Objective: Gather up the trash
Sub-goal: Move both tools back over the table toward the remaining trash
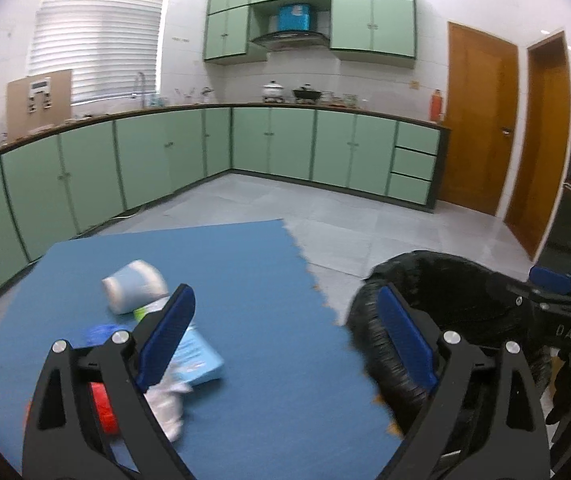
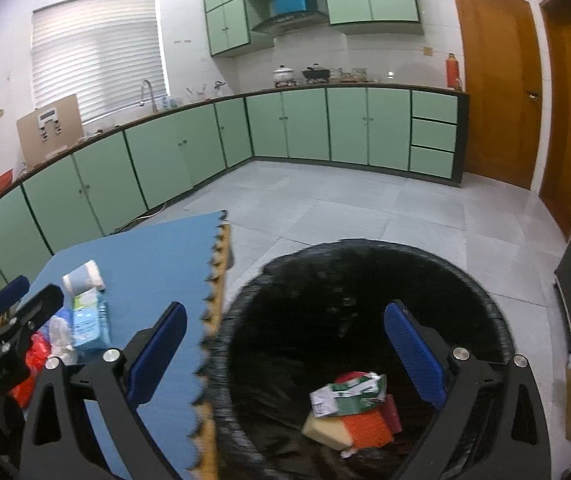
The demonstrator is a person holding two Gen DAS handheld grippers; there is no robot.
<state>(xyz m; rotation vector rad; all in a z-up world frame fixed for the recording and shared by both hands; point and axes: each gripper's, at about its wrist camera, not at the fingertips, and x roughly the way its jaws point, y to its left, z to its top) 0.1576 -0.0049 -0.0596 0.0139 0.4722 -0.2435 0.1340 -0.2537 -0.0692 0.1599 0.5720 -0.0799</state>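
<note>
Both tongs apart, left tongs (image 1: 285,336), right tongs (image 2: 285,356), blue mat (image 1: 253,280), grey tiled floor (image 2: 325,200), green cabinets (image 2: 305,124)

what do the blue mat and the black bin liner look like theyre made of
Blue mat: looks like soft foam, matte finish; its toothed interlocking edge shows a thick tan underlayer, typical of puzzle floor tiles.

Black bin liner: seems thin plastic film, slightly glossy; it wrinkles in fine pleats where it folds over the bin rim.

Both are judged from look only.
</note>
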